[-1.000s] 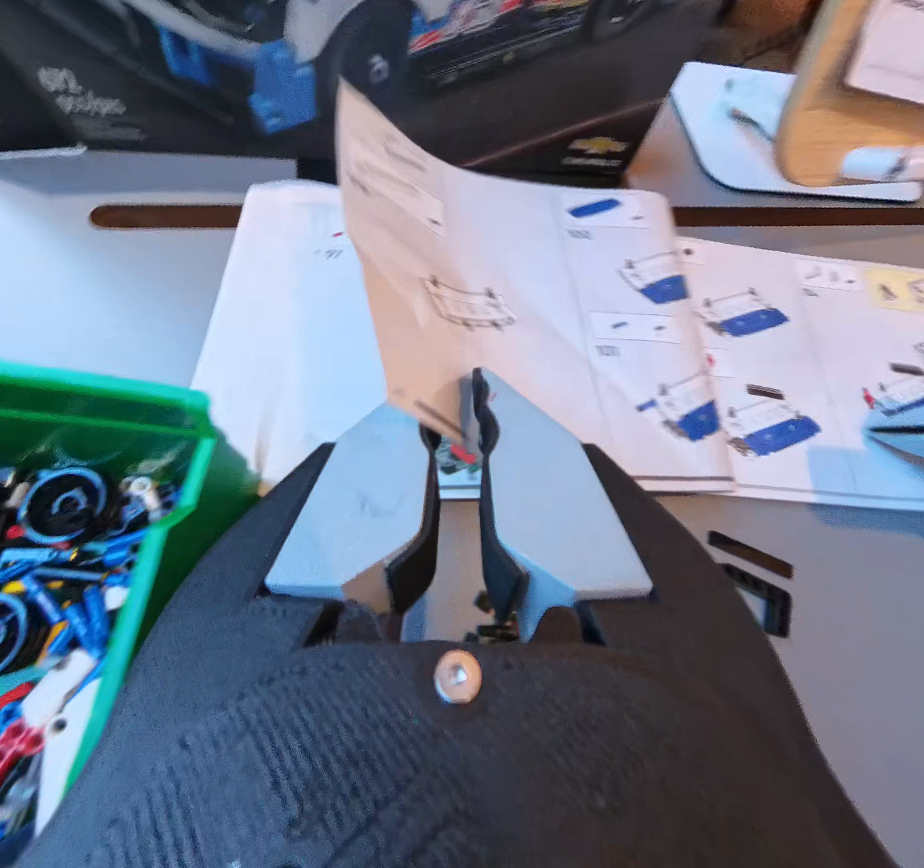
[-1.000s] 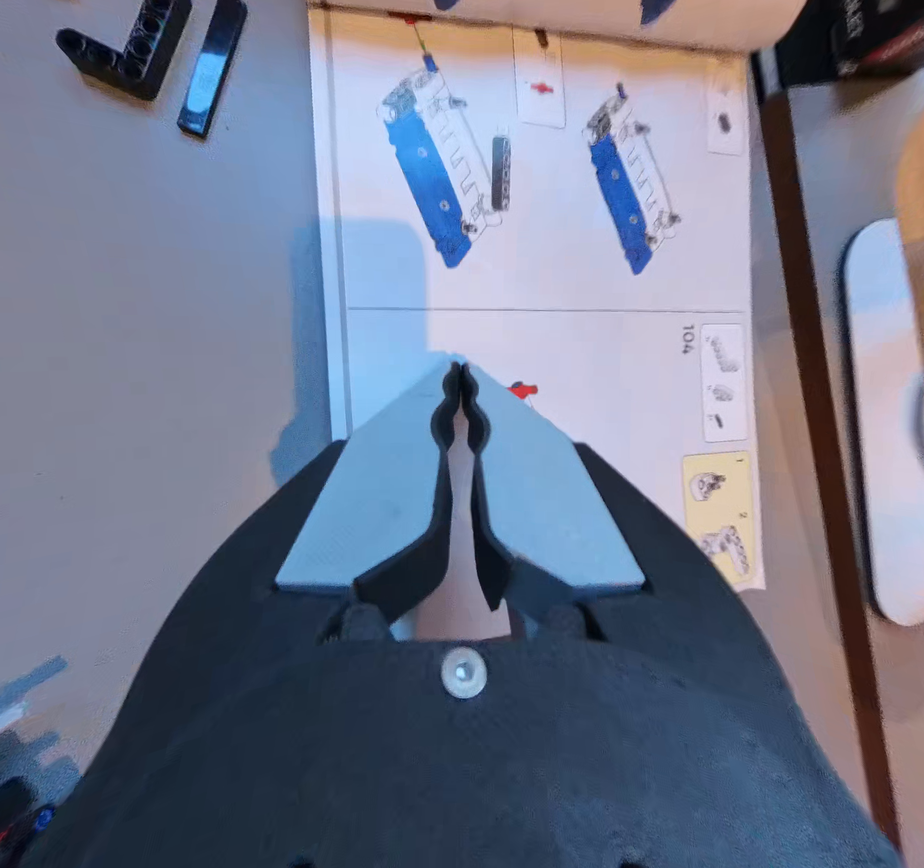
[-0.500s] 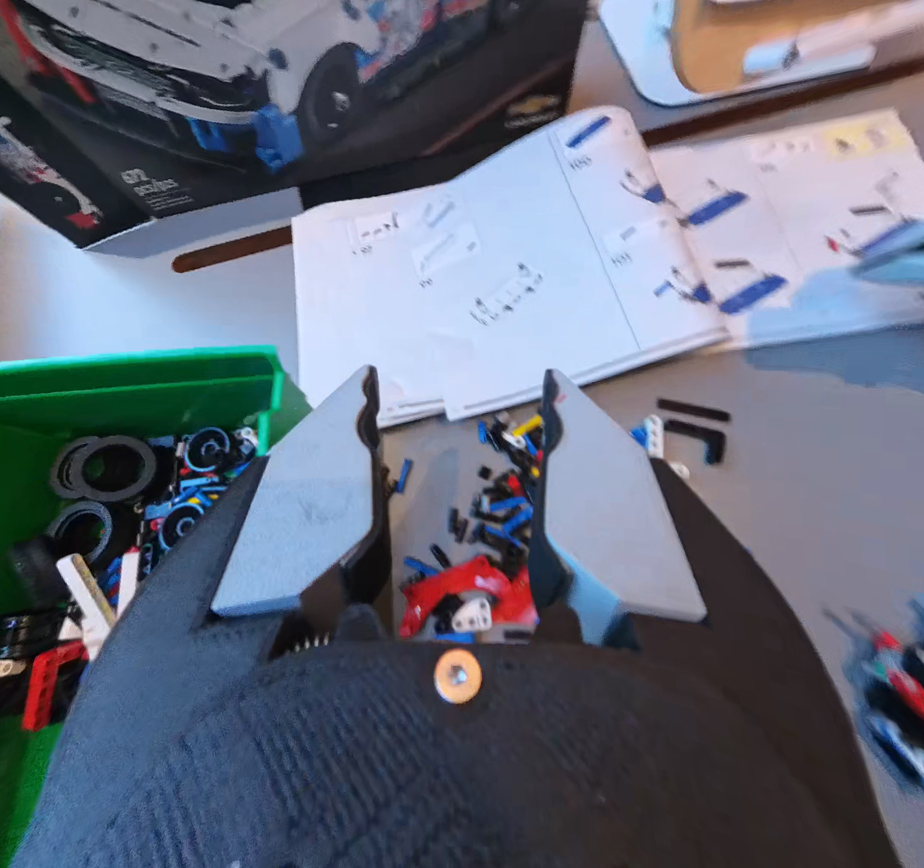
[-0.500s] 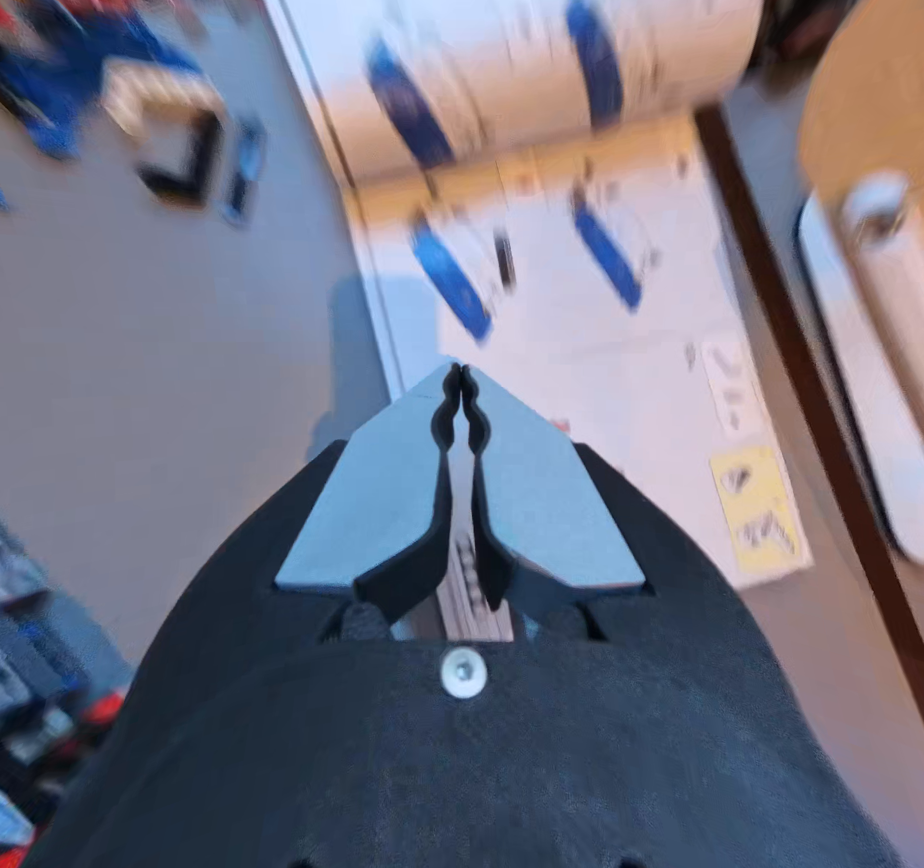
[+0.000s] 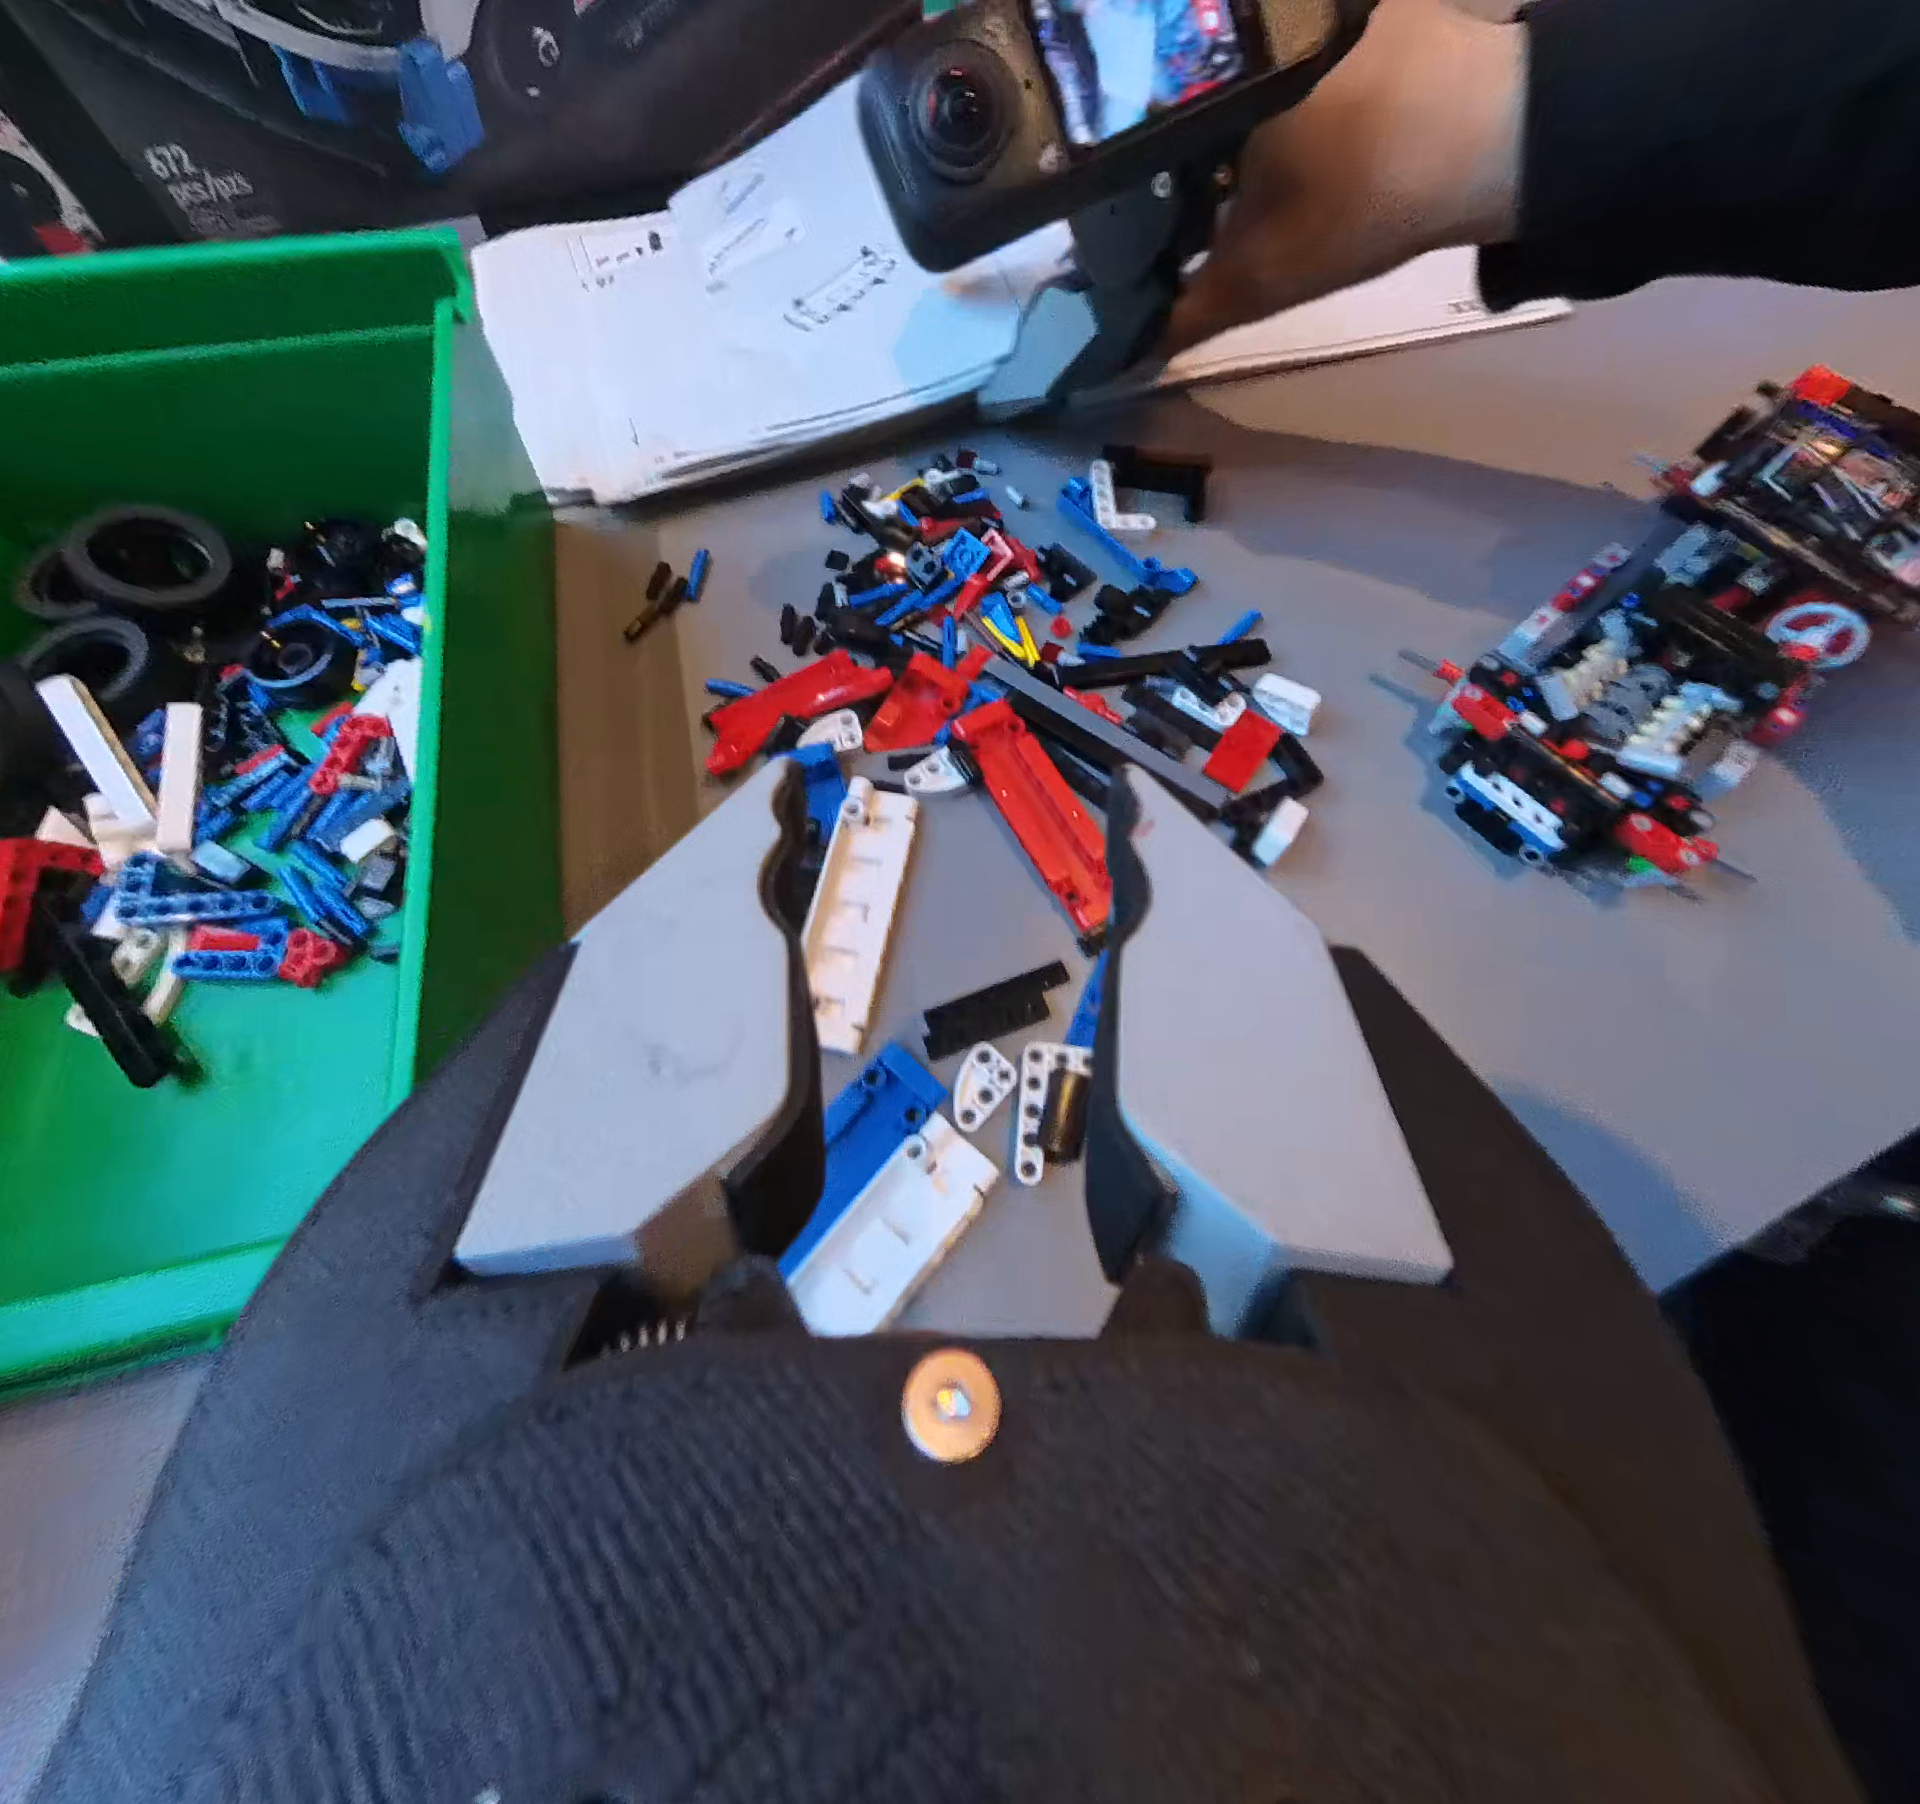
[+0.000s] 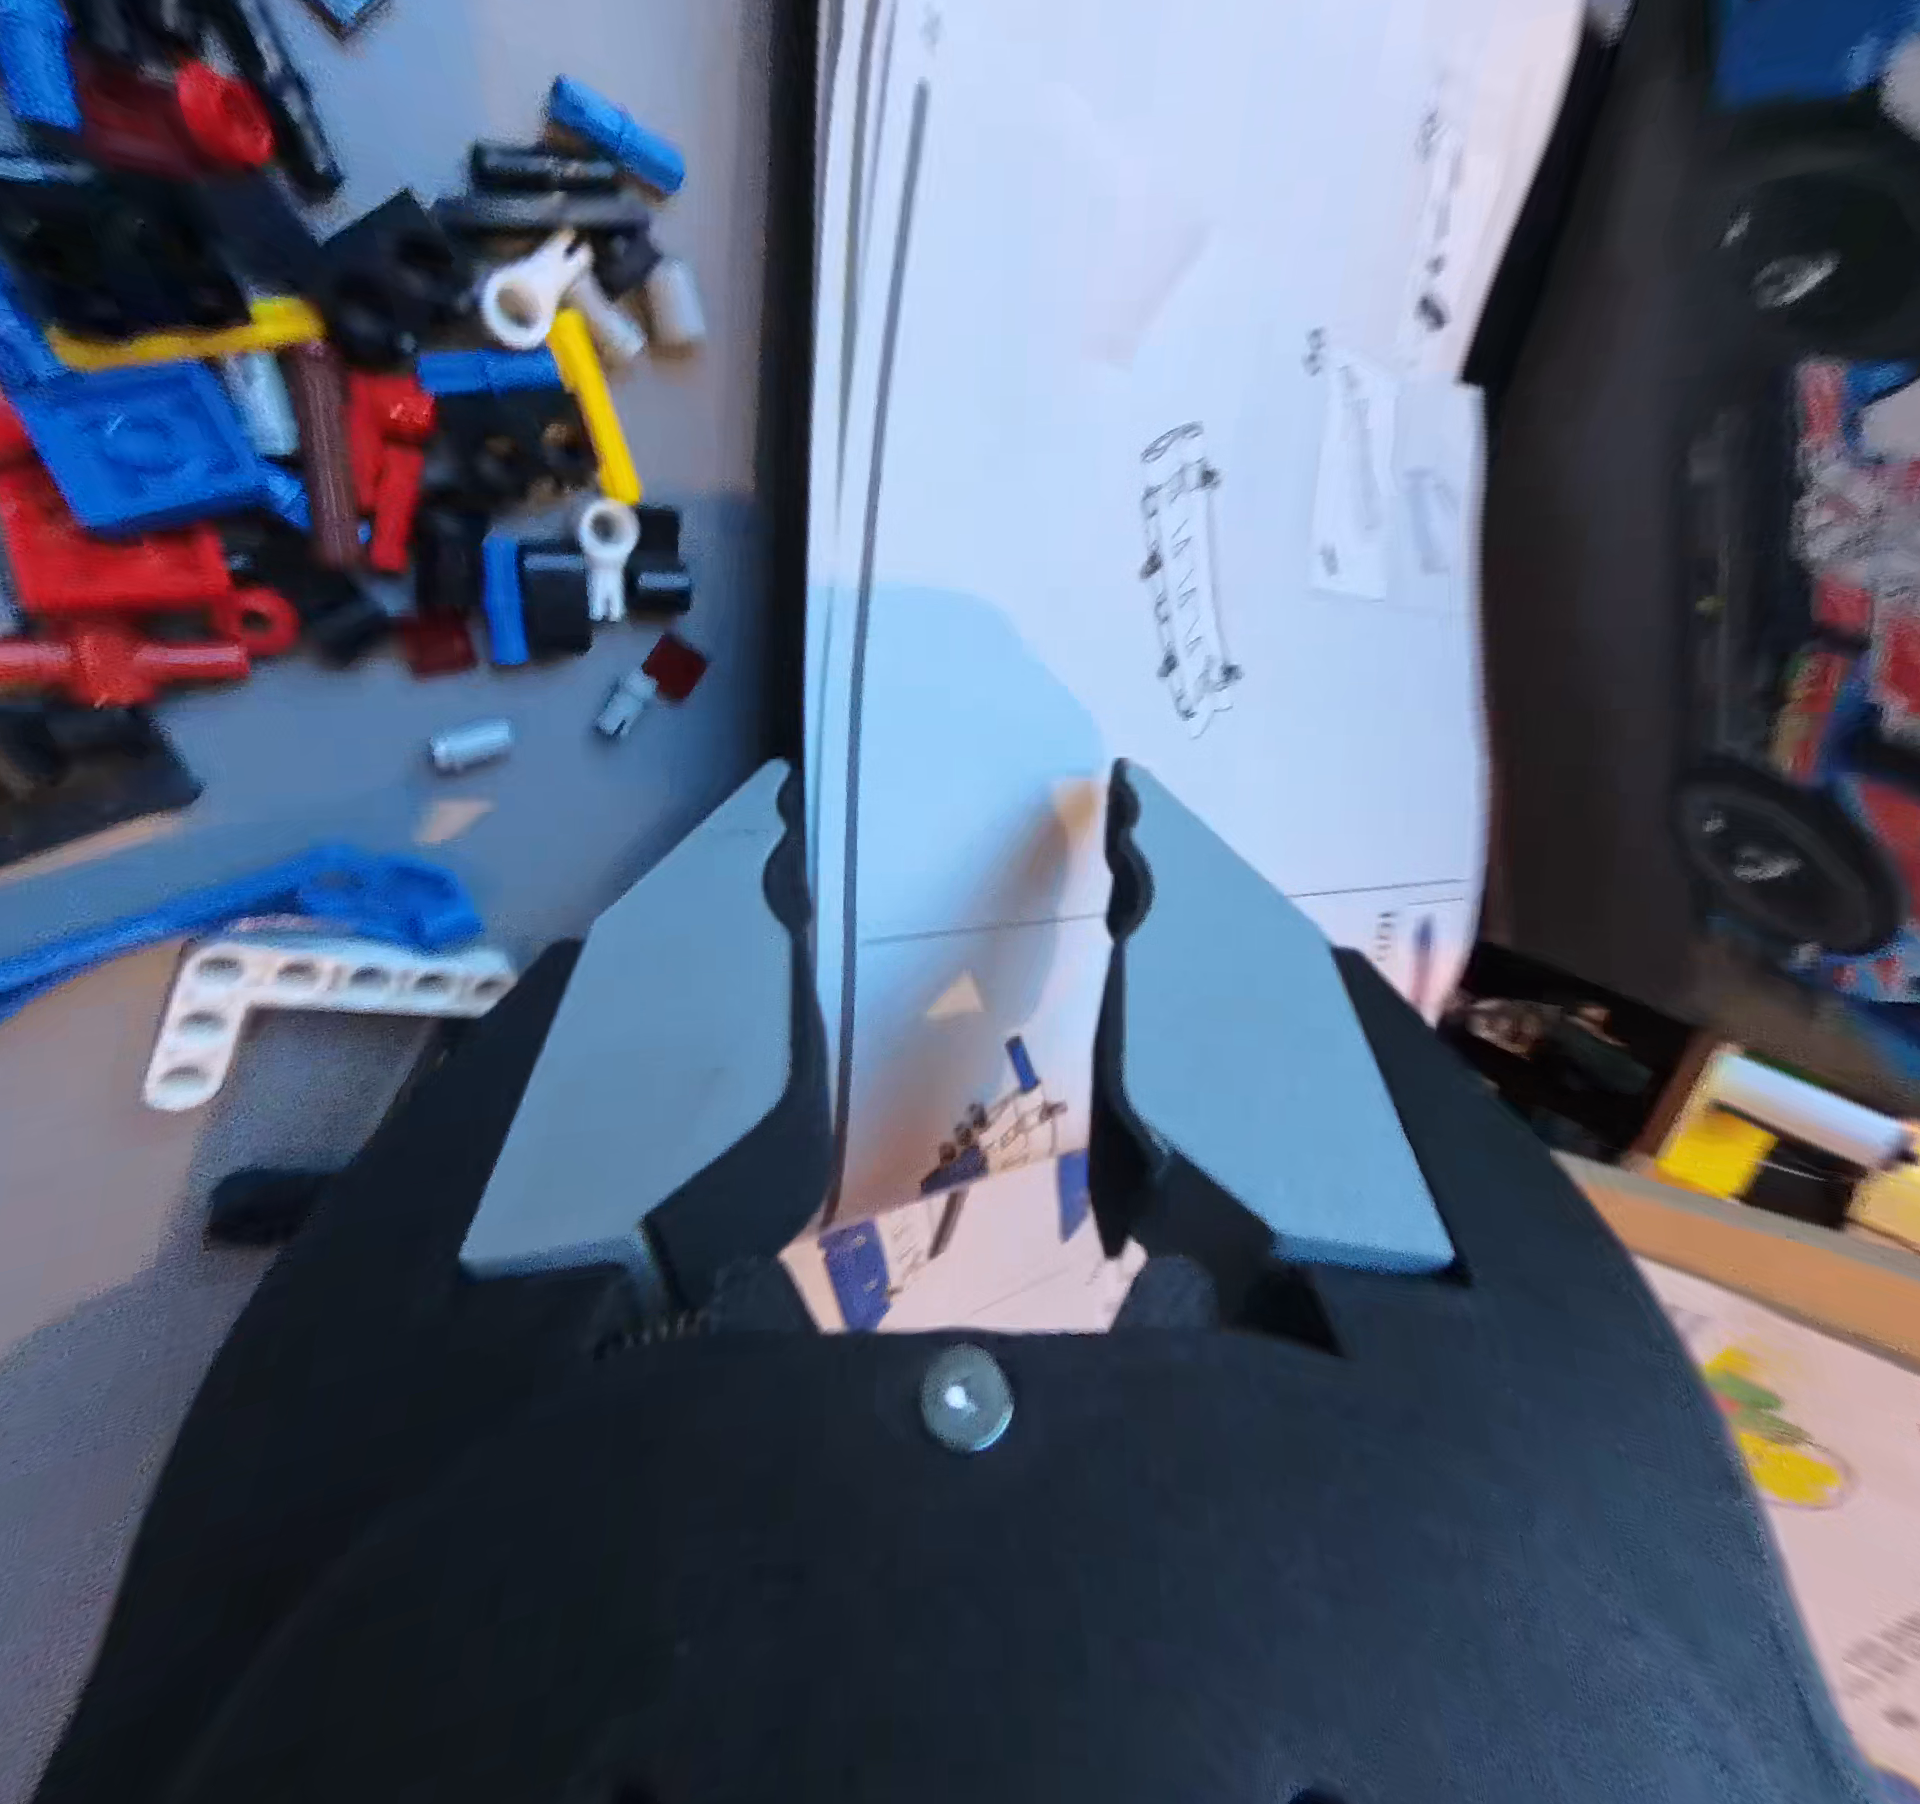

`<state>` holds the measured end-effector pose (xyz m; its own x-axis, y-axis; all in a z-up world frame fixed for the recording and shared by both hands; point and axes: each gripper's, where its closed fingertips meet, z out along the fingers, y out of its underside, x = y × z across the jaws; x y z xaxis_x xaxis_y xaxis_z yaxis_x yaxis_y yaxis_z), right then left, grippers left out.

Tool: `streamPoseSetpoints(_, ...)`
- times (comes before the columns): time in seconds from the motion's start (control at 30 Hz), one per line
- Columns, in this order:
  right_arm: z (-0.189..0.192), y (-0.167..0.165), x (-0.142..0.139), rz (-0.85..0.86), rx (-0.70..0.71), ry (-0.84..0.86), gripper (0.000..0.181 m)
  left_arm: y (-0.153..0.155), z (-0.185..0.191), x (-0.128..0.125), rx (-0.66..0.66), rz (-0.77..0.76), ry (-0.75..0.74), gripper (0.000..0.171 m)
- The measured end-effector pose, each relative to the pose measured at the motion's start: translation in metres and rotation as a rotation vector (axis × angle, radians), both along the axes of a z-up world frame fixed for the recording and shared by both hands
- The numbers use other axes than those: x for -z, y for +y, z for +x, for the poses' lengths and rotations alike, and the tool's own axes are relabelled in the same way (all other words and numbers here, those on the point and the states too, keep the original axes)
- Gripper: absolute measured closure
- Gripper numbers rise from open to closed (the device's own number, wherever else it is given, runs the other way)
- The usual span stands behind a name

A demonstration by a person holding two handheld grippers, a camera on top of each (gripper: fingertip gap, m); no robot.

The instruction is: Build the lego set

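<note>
My left gripper (image 5: 951, 814) is open and empty, hovering over a pile of loose lego pieces (image 5: 997, 632) on the grey table. Between its jaws I see a white panel (image 5: 862, 923), a long red piece (image 5: 1039, 819) and a small black plate (image 5: 992, 1006). The partly built car (image 5: 1652, 705) lies at the right. My right gripper (image 6: 951, 798) is open, low over the front edge of the open instruction booklet (image 6: 1143, 352), with pages between its jaws. It also shows in the left wrist view (image 5: 1039, 372), held by a hand (image 5: 1371, 154).
A green bin (image 5: 436, 611) with several more pieces and tyres stands at the left. The lego box (image 5: 312, 40) stands behind the booklet (image 5: 727, 352). A white L-shaped beam (image 6: 312, 985) and a blue curved piece (image 6: 353, 897) lie left of my right gripper. The left gripper's tips are roughly 30 centimeters from the right gripper's.
My left gripper let go of the booklet page, opened and pulled back over the loose pieces. My right gripper went from shut to open and moved to the booklet's front edge.
</note>
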<state>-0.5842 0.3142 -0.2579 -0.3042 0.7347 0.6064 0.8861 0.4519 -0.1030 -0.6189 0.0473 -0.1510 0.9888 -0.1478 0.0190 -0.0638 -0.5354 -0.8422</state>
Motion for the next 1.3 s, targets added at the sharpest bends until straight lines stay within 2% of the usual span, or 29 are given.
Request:
streamPoseSetpoints(0.03,-0.006,0.002,-0.001,0.039,-0.006,0.002,0.124,-0.006,0.002,0.002,0.012,0.005,-0.017,0.116)
streamPoseSetpoints(0.07,-0.010,0.003,0.000,0.067,-0.010,-0.015,0.127,-0.013,0.005,0.004,0.022,0.012,-0.035,0.116)
streamPoseSetpoints(0.13,-0.014,0.004,0.004,0.127,-0.019,-0.059,0.145,-0.027,0.013,0.004,0.049,0.042,-0.070,0.118)
streamPoseSetpoints(0.2,-0.017,0.006,0.006,0.186,-0.024,-0.099,0.154,-0.043,0.019,0.007,0.067,0.055,-0.082,0.120)
streamPoseSetpoints(0.3,-0.016,0.008,0.006,0.183,0.031,-0.108,0.176,-0.068,0.021,0.018,0.066,0.058,-0.084,0.121)
streamPoseSetpoints(0.4,-0.017,0.011,-0.008,0.087,0.103,-0.002,0.181,-0.092,0.019,0.029,0.040,0.069,-0.119,0.122)
streamPoseSetpoints(0.57,-0.008,0.010,-0.043,-0.217,0.245,0.191,0.181,-0.123,0.025,0.050,0.016,0.057,-0.232,0.122)
streamPoseSetpoints(0.73,0.001,0.010,-0.055,-0.298,0.255,0.223,0.181,-0.130,0.035,0.071,0.020,0.013,-0.264,0.123)
streamPoseSetpoints(0.83,0.002,0.000,-0.040,-0.347,0.235,0.192,0.179,-0.128,0.042,0.074,0.033,-0.006,-0.277,0.124)
streamPoseSetpoints(0.93,0.000,-0.030,-0.012,-0.495,0.199,0.129,0.174,-0.125,0.051,0.075,0.046,-0.032,-0.272,0.125)
streamPoseSetpoints(1.0,-0.003,-0.048,-0.006,-0.582,0.168,0.129,0.156,-0.124,0.057,0.076,0.049,-0.061,-0.267,0.125)
streamPoseSetpoints(1.07,-0.006,-0.070,-0.019,-0.697,0.120,0.182,0.146,-0.125,0.063,0.077,0.050,-0.092,-0.245,0.125)
streamPoseSetpoints(1.17,0.009,-0.090,-0.060,-0.803,0.049,0.289,0.133,-0.124,0.072,0.072,0.048,-0.106,-0.187,0.125)
streamPoseSetpoints(1.3,0.074,-0.090,-0.111,-0.868,0.040,0.447,0.131,-0.115,0.076,0.055,0.015,-0.057,-0.137,0.125)
